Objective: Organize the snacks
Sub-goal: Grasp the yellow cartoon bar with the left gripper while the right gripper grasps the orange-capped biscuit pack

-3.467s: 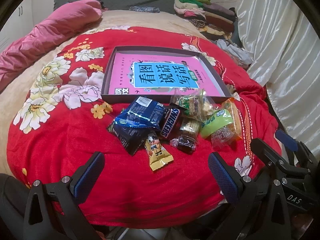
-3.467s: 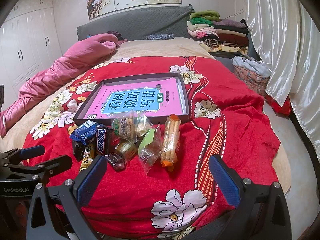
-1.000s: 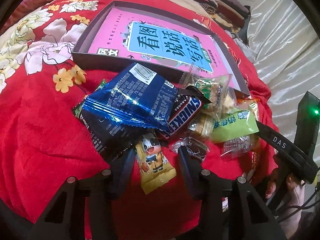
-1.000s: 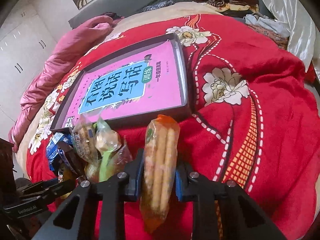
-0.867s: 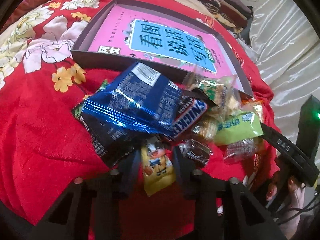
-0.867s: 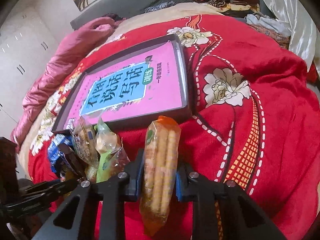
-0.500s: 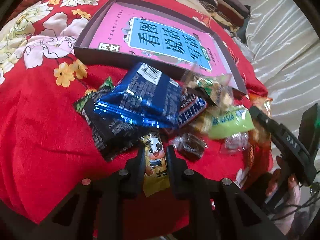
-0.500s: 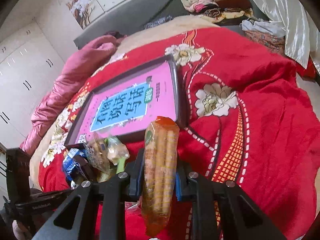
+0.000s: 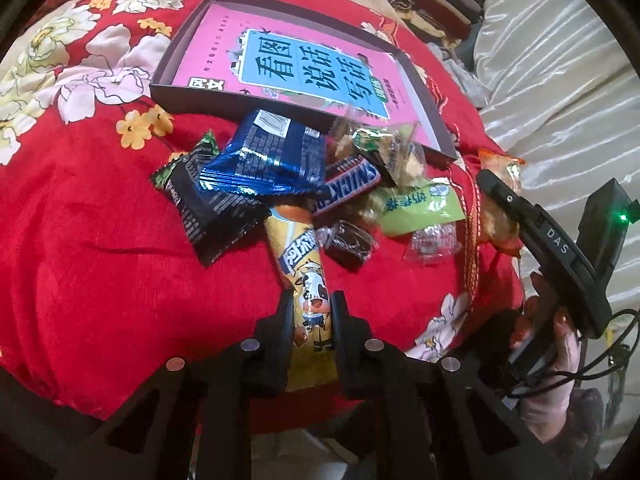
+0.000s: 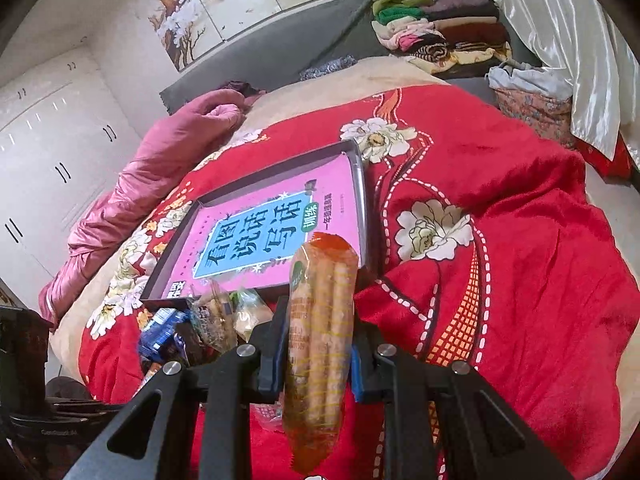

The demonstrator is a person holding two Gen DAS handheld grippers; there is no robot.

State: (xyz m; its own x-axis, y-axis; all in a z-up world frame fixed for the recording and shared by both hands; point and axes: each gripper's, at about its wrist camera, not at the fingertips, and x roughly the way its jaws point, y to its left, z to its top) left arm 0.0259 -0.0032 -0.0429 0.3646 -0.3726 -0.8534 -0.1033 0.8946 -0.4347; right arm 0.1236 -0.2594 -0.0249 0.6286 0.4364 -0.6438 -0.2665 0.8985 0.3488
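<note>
Both tongs are clamped: the left gripper [image 9: 311, 312] pinches a yellow cow-print snack [image 9: 306, 280] low over the red blanket [image 9: 88, 240]; the right gripper [image 10: 316, 344] lifts a breadstick packet [image 10: 320, 340] before the tray [image 10: 362, 200].

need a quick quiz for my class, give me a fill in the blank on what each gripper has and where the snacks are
1. The left gripper is shut on a yellow packet printed with a cartoon ____.
2. The right gripper holds an orange-topped bag of ____ sticks.
3. The book in the tray has a ____ cover.
4. The Snickers bar lies partly under the ____ wrapper.

Missing words: cow; biscuit; pink; blue
</note>
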